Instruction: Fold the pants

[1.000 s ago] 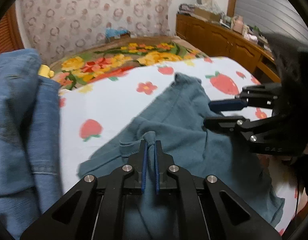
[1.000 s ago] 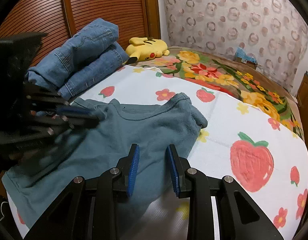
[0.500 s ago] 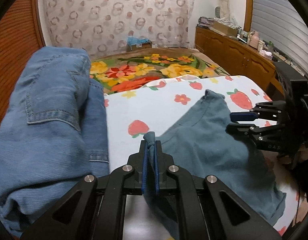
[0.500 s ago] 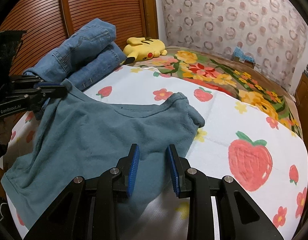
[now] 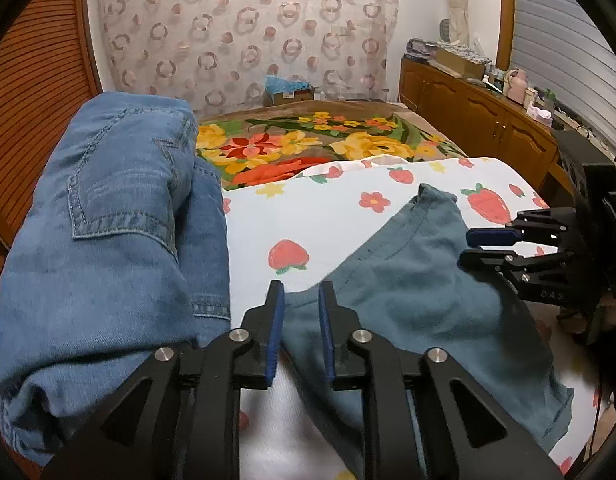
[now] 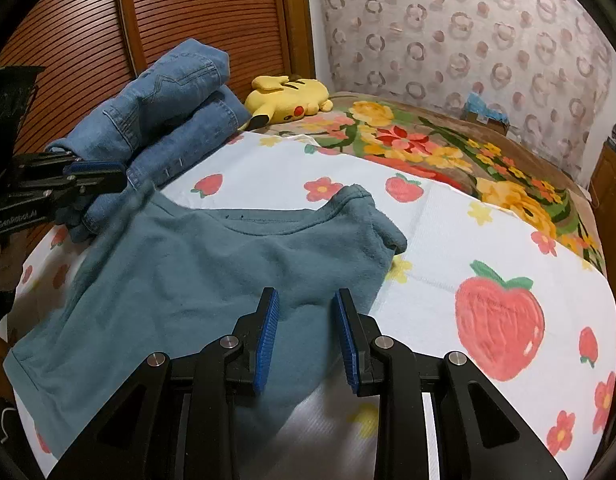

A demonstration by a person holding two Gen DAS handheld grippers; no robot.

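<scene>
A teal garment (image 5: 407, 292) (image 6: 228, 272) lies spread on a white strawberry-print sheet (image 5: 327, 216) (image 6: 447, 220). My left gripper (image 5: 300, 300) (image 6: 102, 178) hovers over the garment's near-left corner, beside the jeans. Its jaws are opening, and the cloth lies below the gap, free of the blue pads. In the right wrist view that corner is blurred just under the left fingertips. My right gripper (image 6: 305, 300) (image 5: 487, 246) stands open above the garment's other side, with nothing pressed between its fingers.
Folded blue jeans (image 5: 108, 220) (image 6: 172, 108) are stacked at the sheet's left edge, against a slatted wooden door (image 6: 208, 8). A yellow plush toy (image 6: 288, 96) lies behind them. A floral blanket (image 5: 308, 148) covers the far bed. A wooden cabinet (image 5: 487, 120) lines the right wall.
My left gripper pulled the pinched garment corner sideways towards the jeans, stretching the cloth out, then opened and let it fall. The right gripper has stayed put.
</scene>
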